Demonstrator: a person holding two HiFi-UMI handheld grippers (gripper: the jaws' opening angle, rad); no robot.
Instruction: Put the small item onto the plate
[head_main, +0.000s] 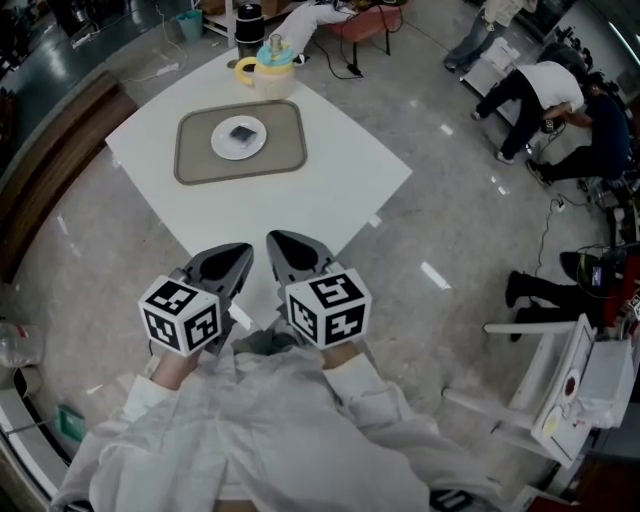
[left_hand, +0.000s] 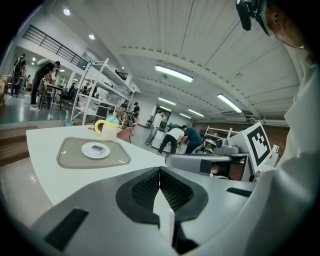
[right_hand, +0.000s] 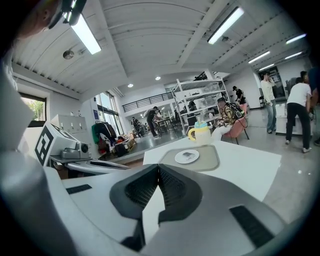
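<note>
Both grippers are shut w/ nothing between the jaws. Left gripper (head_main: 234, 257) & right gripper (head_main: 284, 244) are held side by side over the near corner of the white table (head_main: 345, 175), well apart from the tray (head_main: 192, 160). Each one carries a cube w/ black-white square markers: left cube (head_main: 181, 314), right cube (head_main: 328, 306). No letters can be read on them. Small dark item (head_main: 243, 133) lies on the round white plate (head_main: 226, 146), approx. in its middle. Plate stands in the grey tray. Just behind the tray is a cup (head_main: 268, 68) w/ yellow handle & teal lid.
</note>
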